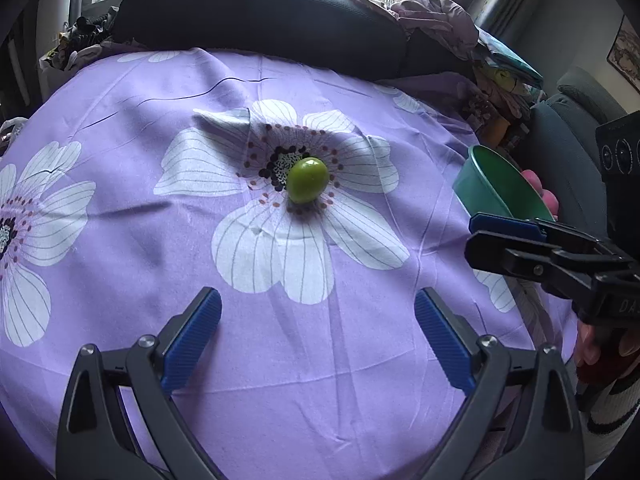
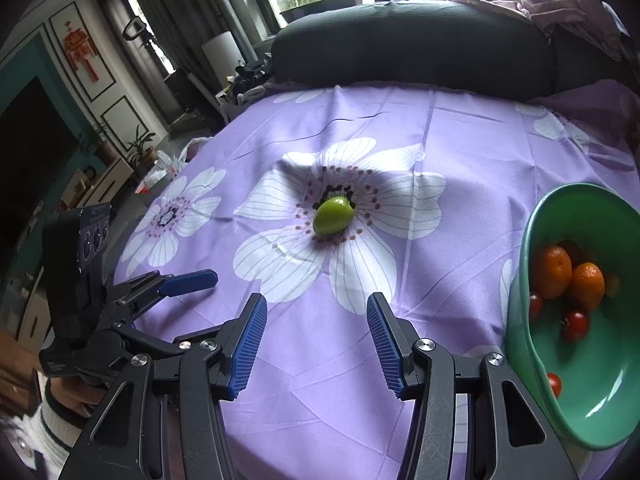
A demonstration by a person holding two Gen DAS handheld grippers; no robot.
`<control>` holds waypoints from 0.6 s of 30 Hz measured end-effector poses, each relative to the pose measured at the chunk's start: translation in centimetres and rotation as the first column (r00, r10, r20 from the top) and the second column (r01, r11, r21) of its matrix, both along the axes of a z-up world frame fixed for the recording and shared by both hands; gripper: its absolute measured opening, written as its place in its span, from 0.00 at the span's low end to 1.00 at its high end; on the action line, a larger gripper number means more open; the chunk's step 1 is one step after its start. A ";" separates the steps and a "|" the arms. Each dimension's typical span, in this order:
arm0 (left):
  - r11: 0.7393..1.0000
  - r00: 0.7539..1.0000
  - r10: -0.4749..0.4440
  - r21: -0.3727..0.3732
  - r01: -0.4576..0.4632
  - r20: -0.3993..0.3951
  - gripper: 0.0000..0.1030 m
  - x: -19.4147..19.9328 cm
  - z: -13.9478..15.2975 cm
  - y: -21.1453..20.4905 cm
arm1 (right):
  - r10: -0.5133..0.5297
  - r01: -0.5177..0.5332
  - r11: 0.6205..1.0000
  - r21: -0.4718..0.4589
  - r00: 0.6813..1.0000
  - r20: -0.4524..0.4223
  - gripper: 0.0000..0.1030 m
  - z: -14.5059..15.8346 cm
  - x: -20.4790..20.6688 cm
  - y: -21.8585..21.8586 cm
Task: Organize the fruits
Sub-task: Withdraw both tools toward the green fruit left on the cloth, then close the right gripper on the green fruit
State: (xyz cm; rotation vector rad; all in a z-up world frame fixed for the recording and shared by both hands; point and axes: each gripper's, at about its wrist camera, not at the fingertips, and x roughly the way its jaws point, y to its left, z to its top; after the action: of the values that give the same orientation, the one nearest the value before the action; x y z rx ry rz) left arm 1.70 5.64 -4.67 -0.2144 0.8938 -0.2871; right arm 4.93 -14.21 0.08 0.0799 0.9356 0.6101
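Purple flowered cloth [image 1: 120, 128] covers the desk, with a dark cushion [image 1: 260, 16] at its far edge and windows beyond. From the left wrist view, one green fruit [image 1: 308, 180] lies alone on the middle of a white flower, well ahead of my left hand-held gripper [image 1: 318, 324], whose blue pads stand wide apart with nothing between them. At the right, my right hand-held gripper [image 1: 504, 240] reaches in beside the green bowl [image 1: 492, 180]; from here I cannot tell how far its jaws are parted.

From the right wrist view, the fruit [image 2: 333, 215] sits ahead of my right hand-held gripper [image 2: 317, 344], jaws partly apart and empty. The bowl [image 2: 536, 220] is tipped at the right, with oranges [image 2: 568, 272] and small tomatoes [image 2: 576, 325] inside. I judge this the last loose fruit: next I must reach forward, straddle it, close gently and carry it to the bowl.
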 end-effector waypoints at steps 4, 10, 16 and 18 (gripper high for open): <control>1.000 1.000 -0.002 0.022 0.002 0.000 0.94 1.8 0.0 0.9 | 0.000 0.001 1.000 0.018 1.000 -0.026 0.51 -0.4 1.7 0.8; 0.996 0.998 -0.065 0.058 0.066 -0.013 0.93 4.5 -0.1 0.7 | -0.002 0.007 0.998 0.058 0.997 -0.081 0.51 -1.5 4.8 2.0; 0.986 0.992 -0.120 0.107 0.124 -0.043 0.81 7.2 -0.7 0.0 | -0.027 0.052 0.990 0.134 0.983 -0.182 0.51 -3.2 8.1 2.2; 0.986 0.990 -0.132 0.091 0.136 -0.056 0.78 8.0 -0.9 -0.2 | -0.025 0.055 0.988 0.143 0.978 -0.209 0.51 -3.8 8.9 2.5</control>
State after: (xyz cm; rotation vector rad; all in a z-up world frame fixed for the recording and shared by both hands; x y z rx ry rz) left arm 9.73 5.47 -5.56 -0.0734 0.9703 -0.3645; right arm 13.86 -11.72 -3.69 0.2993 1.0859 0.6416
